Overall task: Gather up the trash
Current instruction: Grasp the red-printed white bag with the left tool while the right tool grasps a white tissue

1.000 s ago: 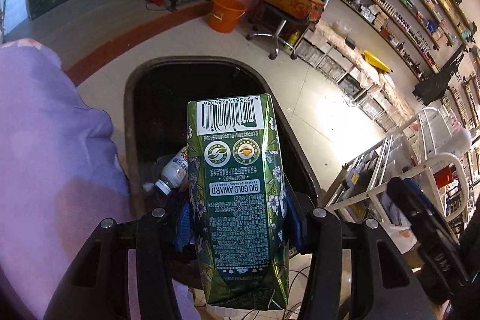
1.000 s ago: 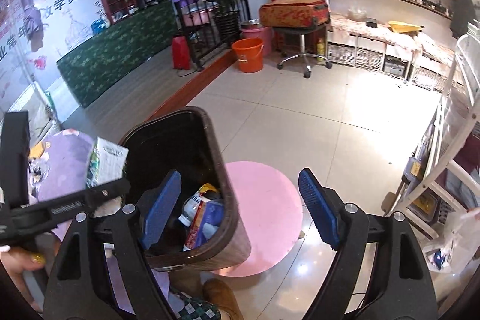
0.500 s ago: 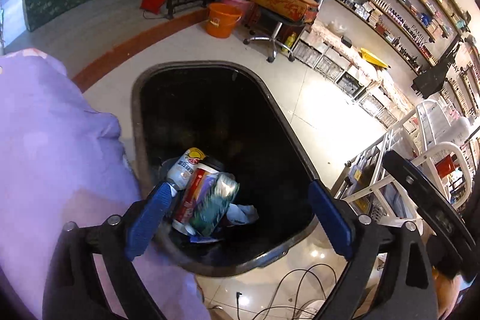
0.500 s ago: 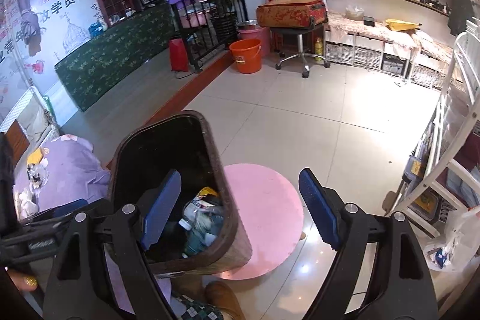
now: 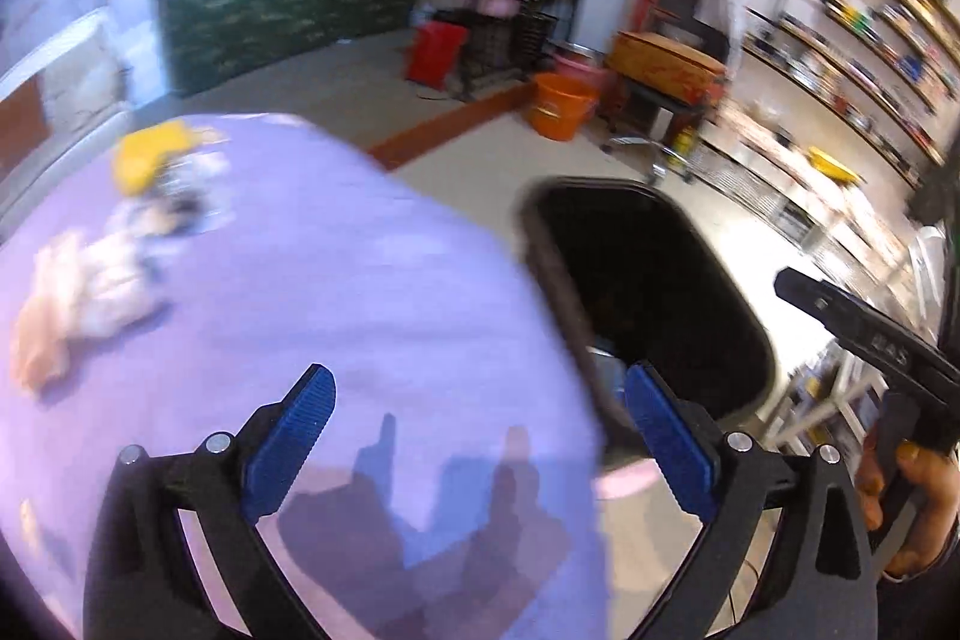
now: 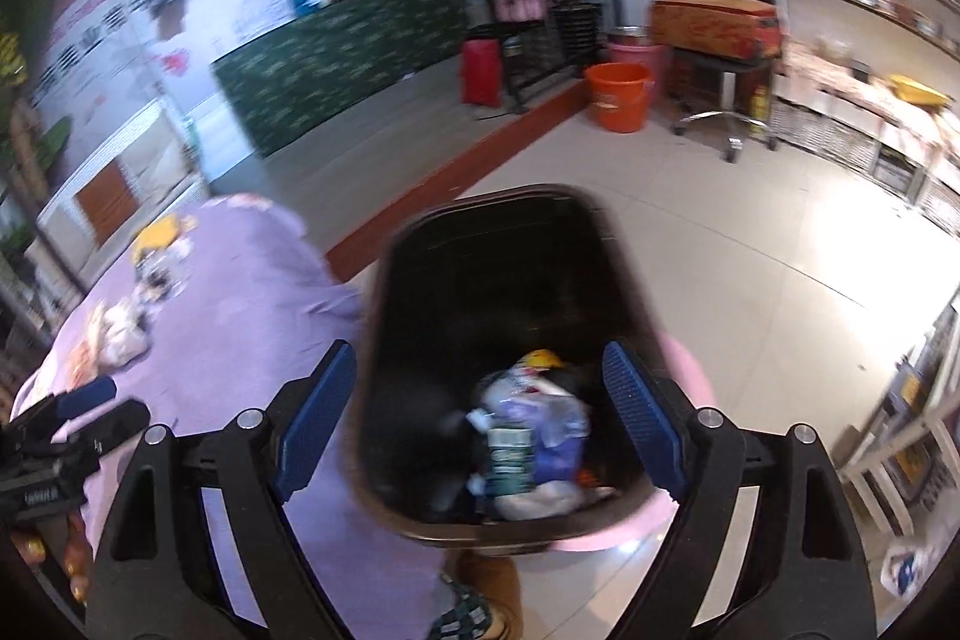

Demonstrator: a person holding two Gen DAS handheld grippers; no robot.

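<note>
L claw (image 5: 480, 424): blue ribbed pads spread wide, opening, nothing btwn them. It hangs over the lilac cloth-covered tabletop (image 5: 336, 292), just left of the black oval plastic trash bin (image 5: 720, 304).

R claw (image 6: 474, 406): pads also apart and opening, nothing gripped. It hovers above the bin; left pad lines up w/ the bin's left wall, right pad w/ its right side. A hand (image 5: 918, 508) on the R claw's black handle shows at the right edge of the L wrist view.

Bin contents, seen in R wrist view: green printed carton (image 6: 509, 460) standing among crumpled white/bluish wrappers (image 6: 558, 424), w/ a yellow cap-like piece (image 6: 540, 359) behind them. All low in the bin, blurred; finer detail cannot be read. Bin stands on a round pink mat (image 6: 690, 382), which shows to the bin's right.

Left of the bin, on the tabletop: pile of pale crumpled scraps (image 5: 78, 304), farther back a yellow object (image 5: 147, 157) w/ small dark and white bits beside it. Frames motion-blurred, so scraps not identifiable.

Beyond the bin: beige tiled floor (image 6: 750, 232), then an orange plastic bucket (image 6: 618, 95), and right of it a chrome-legged stool carrying a red-orange case (image 6: 714, 19). Far wall right of the bin: long shelves of small goods (image 5: 858, 40).
</note>
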